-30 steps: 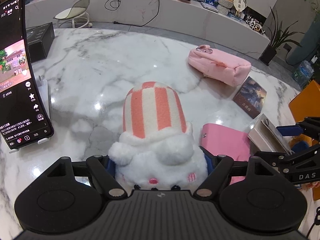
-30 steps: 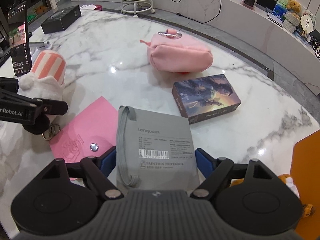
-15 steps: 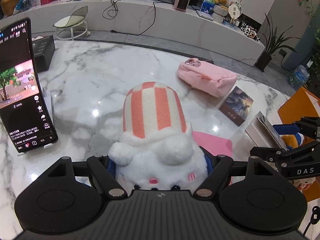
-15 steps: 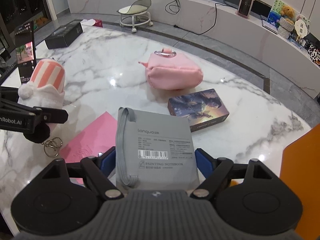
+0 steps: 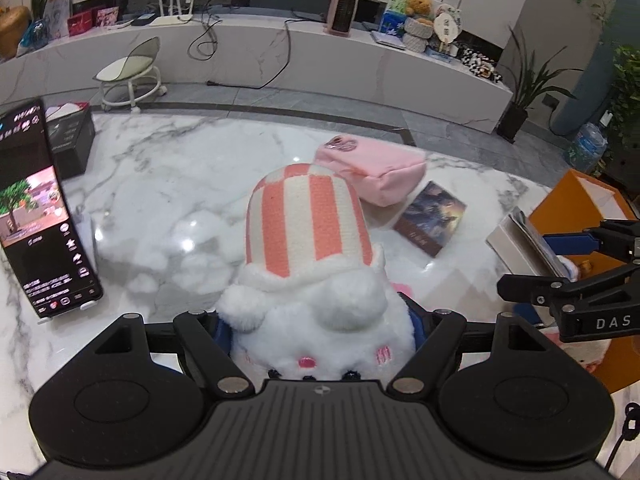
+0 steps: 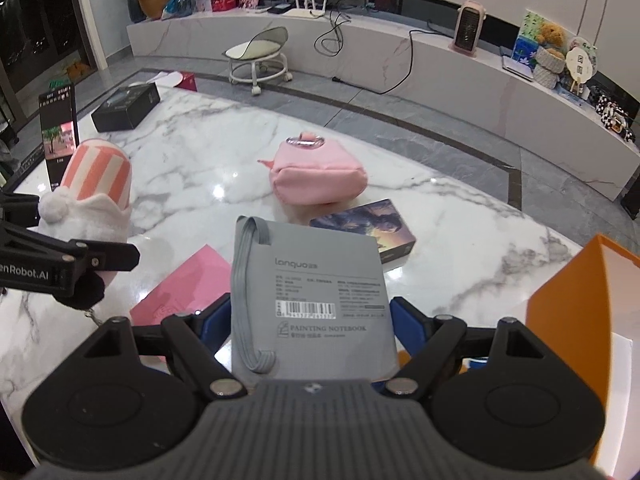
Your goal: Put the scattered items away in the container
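My left gripper (image 5: 320, 326) is shut on a white plush toy with an orange-and-white striped hat (image 5: 308, 248), held above the marble table (image 5: 168, 184). My right gripper (image 6: 310, 320) is shut on a grey painting notebook (image 6: 316, 292), also lifted off the table. In the right wrist view the plush toy (image 6: 96, 188) hangs at the left in the left gripper (image 6: 68, 268). The orange container (image 6: 592, 300) stands at the right; in the left wrist view the orange container (image 5: 576, 200) lies behind the right gripper (image 5: 580, 276) and the notebook (image 5: 520, 240).
On the table lie a pink pouch (image 6: 316, 176), a dark picture box (image 6: 368, 228) and a pink envelope (image 6: 188, 284). A phone on a stand (image 5: 40, 216) and a black box (image 5: 72, 140) sit at the left. A stool (image 6: 260, 56) stands on the floor beyond.
Both grippers have risen with their loads: the table and the items on it look farther away, and more of the room shows. The pink envelope has slid mostly under the plush in the left view.
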